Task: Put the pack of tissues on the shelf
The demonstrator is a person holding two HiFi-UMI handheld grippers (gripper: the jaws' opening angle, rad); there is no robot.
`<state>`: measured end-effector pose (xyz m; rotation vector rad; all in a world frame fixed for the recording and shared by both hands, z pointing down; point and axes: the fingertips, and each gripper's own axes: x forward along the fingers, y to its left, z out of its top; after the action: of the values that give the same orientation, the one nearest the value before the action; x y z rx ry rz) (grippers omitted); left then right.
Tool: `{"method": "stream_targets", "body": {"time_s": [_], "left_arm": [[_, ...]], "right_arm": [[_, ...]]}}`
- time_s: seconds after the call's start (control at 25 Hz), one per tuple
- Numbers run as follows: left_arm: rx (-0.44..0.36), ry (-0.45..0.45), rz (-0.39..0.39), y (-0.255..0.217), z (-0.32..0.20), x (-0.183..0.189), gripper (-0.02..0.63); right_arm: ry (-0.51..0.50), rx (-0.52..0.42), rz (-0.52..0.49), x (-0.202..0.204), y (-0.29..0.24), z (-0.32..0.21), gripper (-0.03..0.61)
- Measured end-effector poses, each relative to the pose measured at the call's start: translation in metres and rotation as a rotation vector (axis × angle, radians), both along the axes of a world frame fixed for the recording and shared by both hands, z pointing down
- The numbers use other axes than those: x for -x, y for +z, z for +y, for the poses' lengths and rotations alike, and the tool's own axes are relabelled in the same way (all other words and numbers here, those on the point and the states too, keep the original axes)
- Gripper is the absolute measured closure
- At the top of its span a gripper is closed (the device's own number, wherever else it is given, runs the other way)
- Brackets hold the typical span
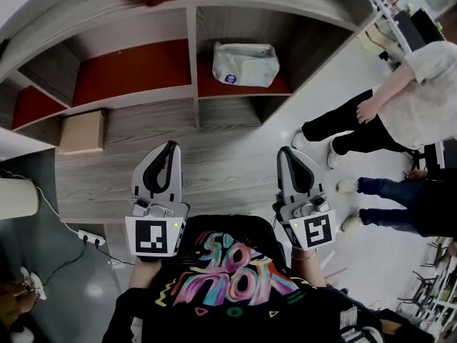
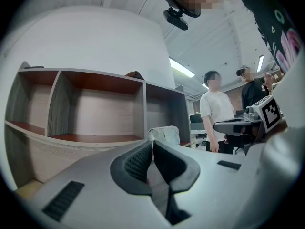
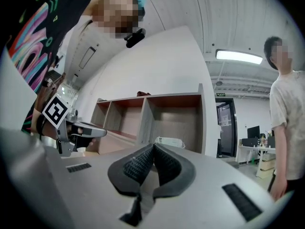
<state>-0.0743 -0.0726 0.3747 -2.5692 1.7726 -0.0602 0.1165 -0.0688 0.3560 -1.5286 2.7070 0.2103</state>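
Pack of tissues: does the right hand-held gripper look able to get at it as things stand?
Probably yes: the pack of tissues lies in an open shelf compartment, nothing blocking the right hand-held gripper, whose shut jaws must open first.

No word reads for certain: graffiti-style pink, blue and yellow lettering sprawls across the person's black T-shirt [image 1: 228, 281] but stays illegible; a round blue label [image 1: 230, 78] on the pale green plastic pack of tissues [image 1: 250, 63] is too small to read; black-and-white square code markers, carrying no text, face up on the cube of the left gripper [image 1: 170, 146] and that of the right gripper [image 1: 285, 151]
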Motion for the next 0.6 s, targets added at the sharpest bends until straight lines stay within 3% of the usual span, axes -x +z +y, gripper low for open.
{"method": "stream_targets", "body": {"time_s": [0.6], "left_arm": [[-0.014,0.009,-0.009,-0.0017,0.0079,0.0004,0.581]], "right_arm": [[0.0,0.02,-0.032,-0.0019,0.0015,0.0073,0.561]]}}
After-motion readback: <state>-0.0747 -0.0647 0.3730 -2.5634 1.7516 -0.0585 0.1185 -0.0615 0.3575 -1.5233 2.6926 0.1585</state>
